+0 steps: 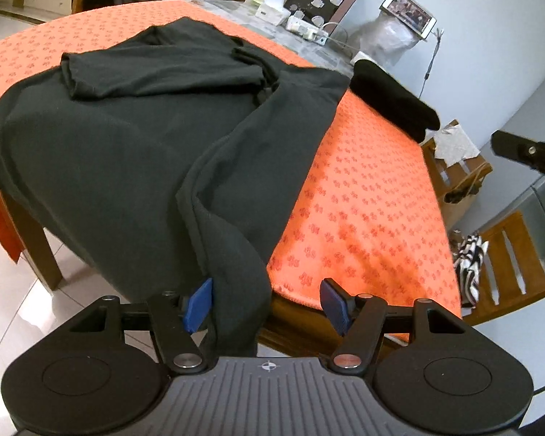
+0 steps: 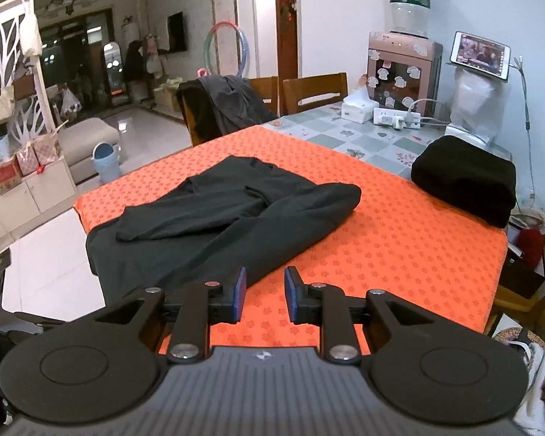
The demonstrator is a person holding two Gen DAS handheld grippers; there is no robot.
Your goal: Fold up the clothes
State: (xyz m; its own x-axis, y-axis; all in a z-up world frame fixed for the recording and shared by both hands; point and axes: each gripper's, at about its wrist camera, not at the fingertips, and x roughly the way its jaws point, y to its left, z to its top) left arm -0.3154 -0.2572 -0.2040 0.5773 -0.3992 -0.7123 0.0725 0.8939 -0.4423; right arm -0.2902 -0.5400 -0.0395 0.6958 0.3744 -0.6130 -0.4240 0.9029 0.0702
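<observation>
A dark grey long-sleeved top (image 1: 134,134) lies spread on the orange table cover (image 1: 374,196), one sleeve folded across its chest, the other part hanging over the near edge. My left gripper (image 1: 267,305) is open at the table's near edge, with the hanging cloth between its blue pads (image 1: 200,303). In the right wrist view the same top (image 2: 218,214) lies ahead. My right gripper (image 2: 265,292) is open and empty above the cover (image 2: 399,247), just right of the top's near edge. Part of it shows at the far right of the left wrist view (image 1: 527,152).
A folded black garment (image 2: 465,178) (image 1: 392,98) sits at the table's far right. Behind stand a tissue box (image 2: 359,107), a power strip (image 2: 399,118), a water dispenser (image 2: 403,69) and a phone (image 2: 481,54). Wooden chairs (image 1: 505,265) surround the table.
</observation>
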